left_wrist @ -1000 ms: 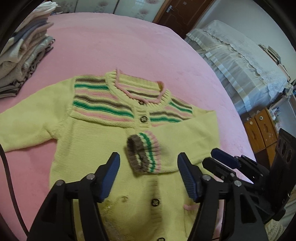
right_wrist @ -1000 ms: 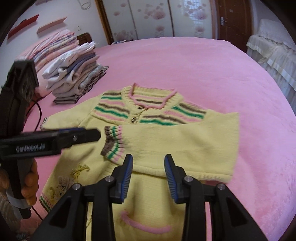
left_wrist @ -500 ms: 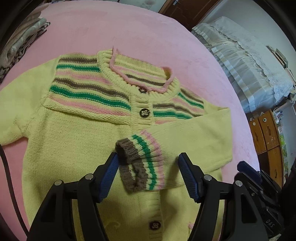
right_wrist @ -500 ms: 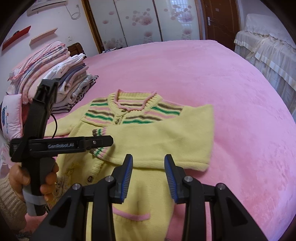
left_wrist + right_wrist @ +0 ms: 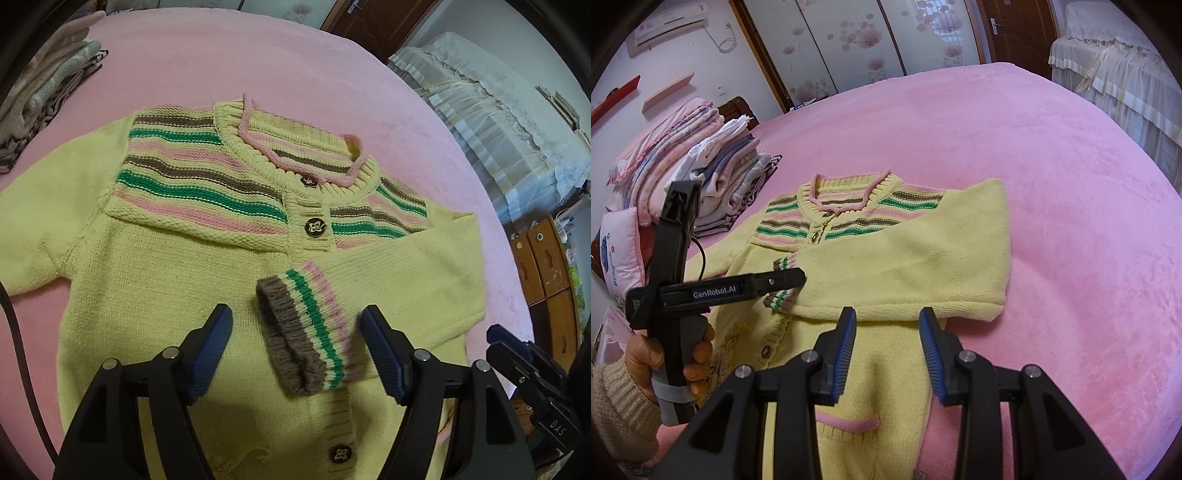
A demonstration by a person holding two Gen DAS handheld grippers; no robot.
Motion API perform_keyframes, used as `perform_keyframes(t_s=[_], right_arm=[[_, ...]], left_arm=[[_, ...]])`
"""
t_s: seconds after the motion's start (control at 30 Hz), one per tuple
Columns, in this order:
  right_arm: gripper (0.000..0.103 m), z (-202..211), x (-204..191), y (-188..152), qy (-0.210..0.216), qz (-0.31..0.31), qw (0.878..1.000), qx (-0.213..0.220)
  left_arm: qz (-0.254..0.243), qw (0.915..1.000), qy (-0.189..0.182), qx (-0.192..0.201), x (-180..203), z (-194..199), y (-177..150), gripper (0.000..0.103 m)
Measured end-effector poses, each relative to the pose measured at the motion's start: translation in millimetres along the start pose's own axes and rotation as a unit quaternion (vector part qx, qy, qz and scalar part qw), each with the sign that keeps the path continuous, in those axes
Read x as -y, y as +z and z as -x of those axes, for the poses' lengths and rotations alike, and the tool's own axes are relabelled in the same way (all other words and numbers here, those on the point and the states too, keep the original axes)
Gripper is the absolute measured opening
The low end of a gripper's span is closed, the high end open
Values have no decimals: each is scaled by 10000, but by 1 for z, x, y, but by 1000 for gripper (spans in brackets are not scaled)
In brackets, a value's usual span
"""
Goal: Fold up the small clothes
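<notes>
One sleeve [image 5: 406, 291] of the yellow knit cardigan [image 5: 166, 295] on the pink bed [image 5: 997, 147] is folded across its chest. Left gripper [image 5: 297, 347], jaws just widened, straddles the cuff [image 5: 306, 332] without pressing; right gripper [image 5: 886, 350] hangs half-open, empty. Other sleeve and body remain unfolded.

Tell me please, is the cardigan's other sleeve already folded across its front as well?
No, only one sleeve lies across the yellow cardigan; the other sleeve lies stretched out on the pink bedspread.

A pink bed [image 5: 1052, 184] is seen, with a yellow cardigan [image 5: 886, 266] spread on it and folded clothes [image 5: 713, 177] stacked near its left edge
</notes>
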State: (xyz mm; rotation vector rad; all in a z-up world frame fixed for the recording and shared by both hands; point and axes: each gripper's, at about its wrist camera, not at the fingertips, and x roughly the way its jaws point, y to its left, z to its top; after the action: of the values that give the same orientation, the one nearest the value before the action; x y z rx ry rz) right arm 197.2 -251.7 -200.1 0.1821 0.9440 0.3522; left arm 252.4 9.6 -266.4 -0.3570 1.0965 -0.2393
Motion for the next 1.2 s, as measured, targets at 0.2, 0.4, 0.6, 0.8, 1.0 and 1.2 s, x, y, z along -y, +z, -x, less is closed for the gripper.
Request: perform_keyframes(t_s=[0.2, 0.4, 0.6, 0.8, 1.0, 1.2], right_arm=[[36, -4, 4, -2, -20, -87, 9999, -55], [36, -4, 9, -3, -16, -143, 9999, -63], [36, -5, 12, -2, 2, -185, 9998, -37], [36, -1, 12, -1, -118, -177, 9998, 22], [36, 8, 22, 11, -396, -128, 9989, 210], [36, 3, 37, 21, -599, -72, 9981, 143]], left_arm=[[267, 9953, -907, 206, -2, -9, 6, 82], [243, 9933, -1075, 349, -7, -7, 5, 45], [588, 9893, -1264, 432, -23, 1, 0, 23], [-108, 9975, -514, 481, 22, 15, 9, 13], [-666, 9932, -234, 929, 56, 54, 33, 12], [-540, 9914, -60, 1192, 38, 77, 59, 12]])
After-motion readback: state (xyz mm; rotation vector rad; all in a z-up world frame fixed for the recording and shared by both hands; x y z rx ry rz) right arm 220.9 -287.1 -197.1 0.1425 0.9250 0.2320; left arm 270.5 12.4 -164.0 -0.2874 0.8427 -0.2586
